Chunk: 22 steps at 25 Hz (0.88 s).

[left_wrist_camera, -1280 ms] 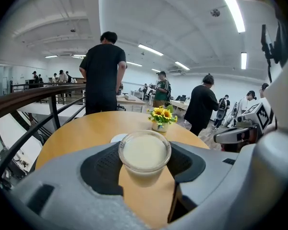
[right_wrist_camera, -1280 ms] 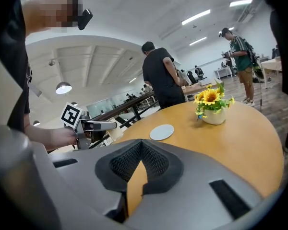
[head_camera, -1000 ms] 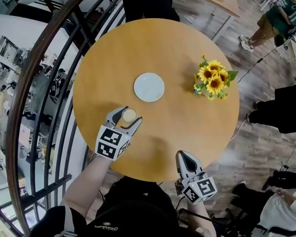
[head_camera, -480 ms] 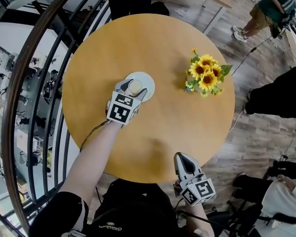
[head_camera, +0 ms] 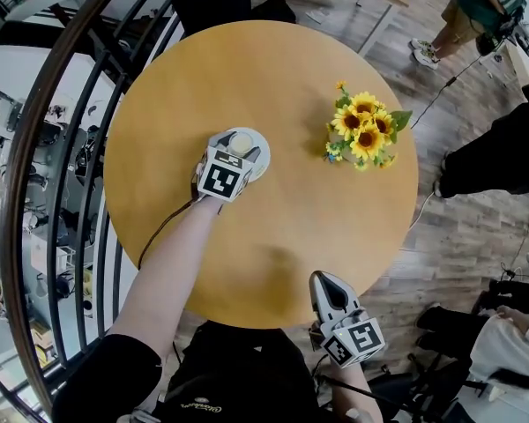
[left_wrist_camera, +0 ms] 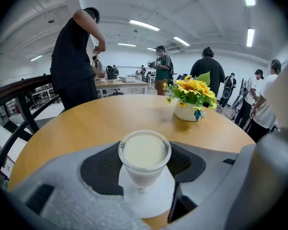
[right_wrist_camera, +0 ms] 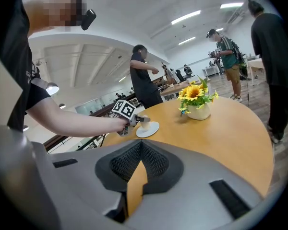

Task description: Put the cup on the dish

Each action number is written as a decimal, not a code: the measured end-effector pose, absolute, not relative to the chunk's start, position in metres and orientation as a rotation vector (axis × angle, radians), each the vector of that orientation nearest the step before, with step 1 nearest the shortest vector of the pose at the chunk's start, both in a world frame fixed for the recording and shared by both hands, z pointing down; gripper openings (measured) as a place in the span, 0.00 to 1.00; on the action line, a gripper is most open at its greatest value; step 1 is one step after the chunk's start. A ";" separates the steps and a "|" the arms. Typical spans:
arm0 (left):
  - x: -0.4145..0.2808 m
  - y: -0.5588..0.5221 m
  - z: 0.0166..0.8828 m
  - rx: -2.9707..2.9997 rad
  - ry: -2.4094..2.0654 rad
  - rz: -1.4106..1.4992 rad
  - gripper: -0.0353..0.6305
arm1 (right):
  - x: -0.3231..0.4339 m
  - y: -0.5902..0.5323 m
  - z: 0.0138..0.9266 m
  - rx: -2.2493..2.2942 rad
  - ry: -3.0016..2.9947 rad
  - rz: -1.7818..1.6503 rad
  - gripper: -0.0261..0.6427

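A small clear cup (head_camera: 241, 142) of pale milky liquid sits between the jaws of my left gripper (head_camera: 239, 145), over the white dish (head_camera: 263, 165) near the middle of the round wooden table (head_camera: 291, 227). In the left gripper view both dark pads (left_wrist_camera: 103, 166) press the cup (left_wrist_camera: 144, 156) from either side, and its foot is at the dish (left_wrist_camera: 151, 204); contact with the dish is unclear. My right gripper (head_camera: 322, 280) hovers at the table's near edge, shut and holding nothing. From there the cup (right_wrist_camera: 144, 121) and dish (right_wrist_camera: 151, 130) show in the distance.
A white pot of sunflowers (head_camera: 363, 137) stands on the table's right side. A dark curved railing (head_camera: 62, 148) runs along the left. A person in black (left_wrist_camera: 77, 61) stands at the far edge, and other people stand to the right.
My left gripper carried the cup from the table's near left up and right onto the dish area. The right gripper stayed at the near edge.
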State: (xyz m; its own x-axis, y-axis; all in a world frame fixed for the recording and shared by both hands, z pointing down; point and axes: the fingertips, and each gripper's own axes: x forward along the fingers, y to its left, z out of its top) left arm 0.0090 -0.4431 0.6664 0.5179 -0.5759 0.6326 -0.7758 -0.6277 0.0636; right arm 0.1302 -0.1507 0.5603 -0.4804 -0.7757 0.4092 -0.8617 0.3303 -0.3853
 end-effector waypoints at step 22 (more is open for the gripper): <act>0.006 -0.431 0.681 2.460 -1.169 0.809 0.45 | 0.107 -0.214 0.563 1.417 -2.482 0.641 0.04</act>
